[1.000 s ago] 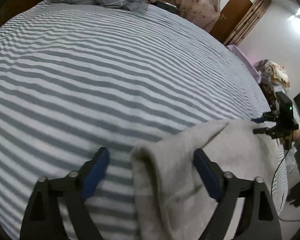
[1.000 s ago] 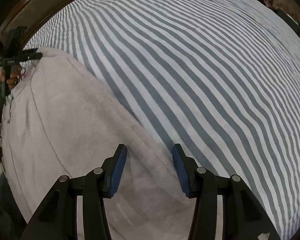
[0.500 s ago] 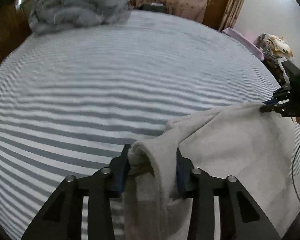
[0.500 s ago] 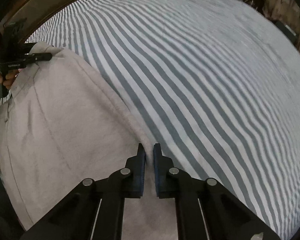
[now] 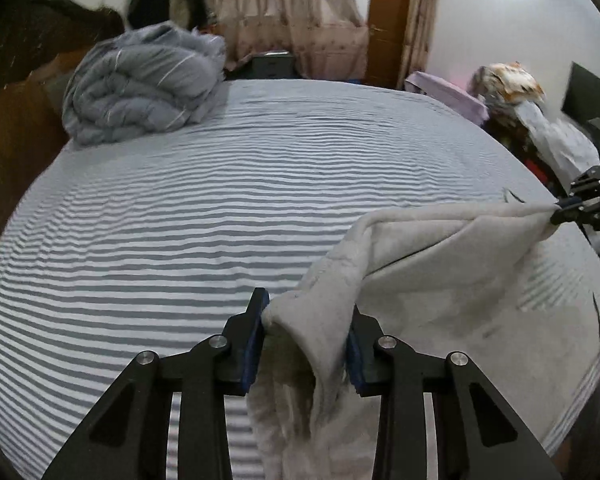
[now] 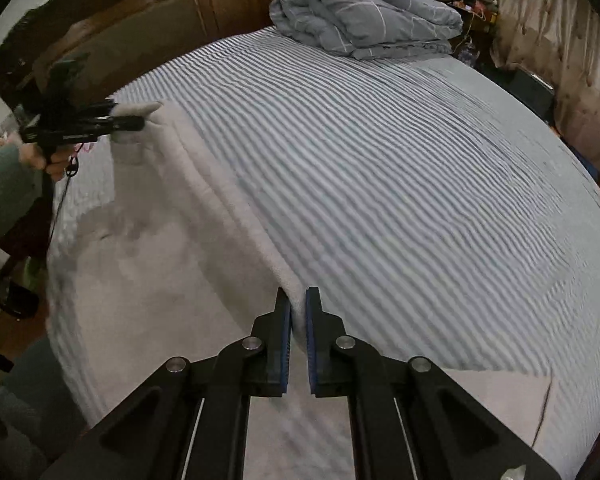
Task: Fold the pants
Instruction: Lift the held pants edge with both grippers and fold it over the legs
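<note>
Left wrist view: both claws [image 5: 306,334] [image 6: 298,334] clamp the pants [image 5: 420,280], whose lower folds are cut off

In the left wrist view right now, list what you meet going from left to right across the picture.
Grey duvet → left gripper clamping the pants → wooden door → right gripper pinching the pants' far corner.

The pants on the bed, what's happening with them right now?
A person is folding light grey pants on a striped bed with a pair of tongs in each hand. The left tongs grip a bunched end and the right tongs pinch an edge, and both held parts are raised off the sheet. A folded grey duvet sits at the far corner.
</note>
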Demonstrator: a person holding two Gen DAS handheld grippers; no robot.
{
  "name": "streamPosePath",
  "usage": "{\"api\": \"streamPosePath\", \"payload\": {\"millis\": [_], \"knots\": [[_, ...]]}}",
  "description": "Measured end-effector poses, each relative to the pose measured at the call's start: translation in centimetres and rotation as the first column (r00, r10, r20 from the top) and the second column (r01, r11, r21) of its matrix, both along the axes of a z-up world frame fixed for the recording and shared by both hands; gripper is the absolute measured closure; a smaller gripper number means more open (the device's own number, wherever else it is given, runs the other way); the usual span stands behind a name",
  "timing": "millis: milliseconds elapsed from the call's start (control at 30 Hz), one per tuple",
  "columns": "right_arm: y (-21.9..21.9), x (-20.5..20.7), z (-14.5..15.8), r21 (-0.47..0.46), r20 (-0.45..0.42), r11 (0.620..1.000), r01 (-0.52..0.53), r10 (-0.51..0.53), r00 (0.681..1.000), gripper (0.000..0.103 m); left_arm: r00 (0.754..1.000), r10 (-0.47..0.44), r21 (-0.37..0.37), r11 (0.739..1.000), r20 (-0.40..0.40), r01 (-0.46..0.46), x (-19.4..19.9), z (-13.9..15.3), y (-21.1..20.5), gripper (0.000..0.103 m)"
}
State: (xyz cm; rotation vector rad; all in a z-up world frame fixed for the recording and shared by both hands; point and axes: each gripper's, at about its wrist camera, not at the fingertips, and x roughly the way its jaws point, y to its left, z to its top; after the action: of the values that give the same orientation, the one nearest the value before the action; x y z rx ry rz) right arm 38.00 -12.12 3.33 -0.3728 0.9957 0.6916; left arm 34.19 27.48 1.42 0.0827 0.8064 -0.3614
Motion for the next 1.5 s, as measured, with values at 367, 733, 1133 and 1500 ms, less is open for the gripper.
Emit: {"api": "streamPosePath", "payload": {"millis": [367, 733, 1133, 1500], "knots": [[-1.0, -6.4, -0.1, 0.061, -0.07, 0.998, 0.036, -0.031, 0.997, 0.097, 0.993, -0.097, 0.178, 0.98, 0.063, 0.085, -3.0, 2.2, -2.5, 0.067], [-0.8, -12.6, -4.5, 0.054, -0.2, 0.998, 0.028, -0.017, 0.98, 0.097, 0.972, -0.236, 0.231, 0.945, -0.003, 0.23, -10.7, 0.1, -1.0, 0.067], [0.5, -17.2, -12.9, -0.091, -0.294, 0.995, -0.034, 0.006, 0.956, 0.096, 0.954, -0.198, 0.281, 0.924, -0.227, 0.259, -18.7, -10.4, -0.7, 0.075], [1.4, -18.3, -15.2, -0.101, -0.279, 0.995, -0.005, -0.024, 0.96, 0.093, 0.946, -0.08, -0.071, 0.996, -0.313, 0.061, -20.8, -9.8, 3.5, 0.075]]}}
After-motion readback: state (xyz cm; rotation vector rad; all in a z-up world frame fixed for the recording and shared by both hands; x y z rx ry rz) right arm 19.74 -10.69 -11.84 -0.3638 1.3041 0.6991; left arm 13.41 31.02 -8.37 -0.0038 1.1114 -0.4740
